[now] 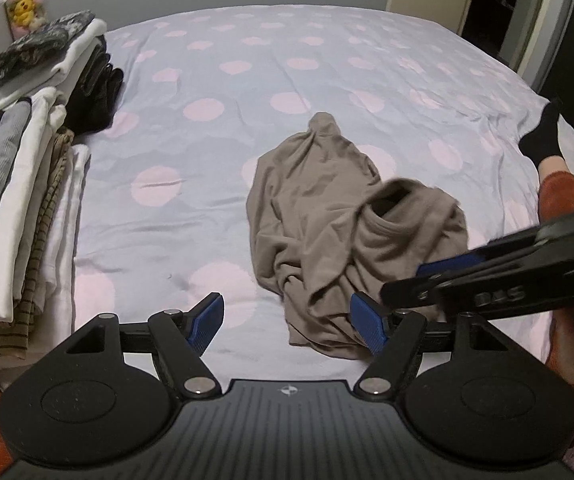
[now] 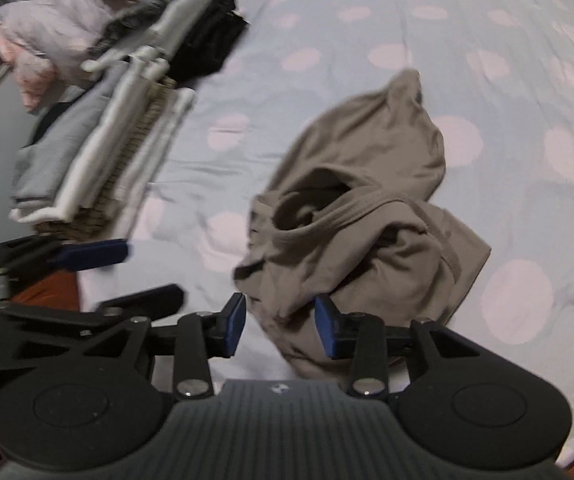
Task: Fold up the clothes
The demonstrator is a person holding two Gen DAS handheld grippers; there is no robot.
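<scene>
A crumpled taupe garment (image 1: 327,232) lay in a loose heap on a bed (image 1: 271,64) covered in a pale blue sheet with pink dots. It sat toward the near edge of the bed, roughly midway along it, with its ribbed neck opening (image 2: 327,204) gaping upward and one end trailing away toward the far edge. It was bunched, not flat, so it read as a piece yet to be folded.

Along the left edge of the bed stood a stack of folded clothes (image 1: 27,184), white, grey and striped layers squared on top of one another, with a dark folded pile (image 1: 99,92) behind it toward the far left corner. The stacks kept to that side, which left the middle of the bed free as working space.

The left claw (image 1: 287,326) hung low over the near edge with its blue pads spread wide and nothing between them; its right pad sat against the garment's near hem. The right claw (image 2: 281,326) was also open, though less wide, its pads either side of a fold at the garment's near end, seemingly placed to pinch it. Neither claw gripped cloth.

A person's socked foot (image 1: 543,136) rested at the right edge of the bed.
</scene>
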